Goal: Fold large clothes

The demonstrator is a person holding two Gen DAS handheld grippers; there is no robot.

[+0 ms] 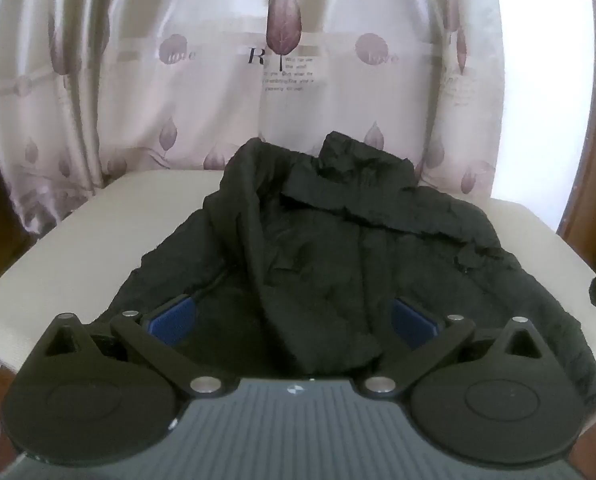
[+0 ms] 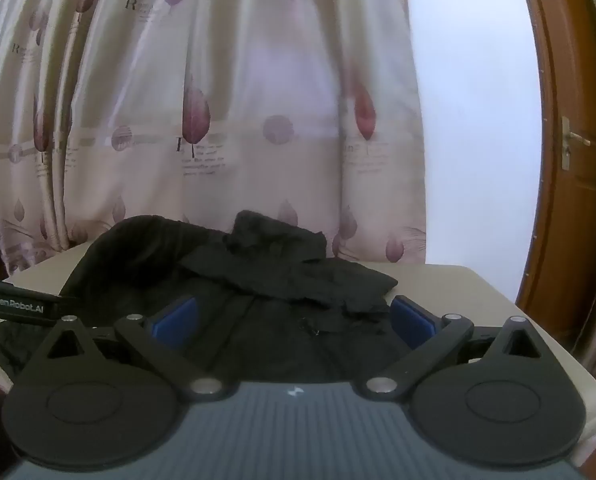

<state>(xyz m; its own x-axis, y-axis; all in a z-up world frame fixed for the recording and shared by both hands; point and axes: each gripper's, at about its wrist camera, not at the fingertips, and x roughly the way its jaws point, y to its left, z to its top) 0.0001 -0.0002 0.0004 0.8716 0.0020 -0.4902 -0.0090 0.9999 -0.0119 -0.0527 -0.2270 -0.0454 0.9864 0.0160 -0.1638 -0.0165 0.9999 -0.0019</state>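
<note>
Both our tongs, left [image 1: 294, 320] and right [image 2: 294, 318], gape wide and empty over the crumpled garment [image 1: 337, 240] on the surface [image 1: 78, 232]. Folding looks unstarted; next we grab a near edge.

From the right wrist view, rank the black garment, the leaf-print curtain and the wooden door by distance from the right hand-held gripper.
1. Crumpled black garment: directly below the right hand-held gripper, on the beige table.
2. Leaf-print curtain: behind the table.
3. Brown wooden door: far right, apparently farthest.

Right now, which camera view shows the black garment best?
The left wrist view: the black garment fills its middle, showing most of its crumpled spread on the beige table. The right wrist view shows the garment lower and flatter, partly behind the right gripper.
</note>
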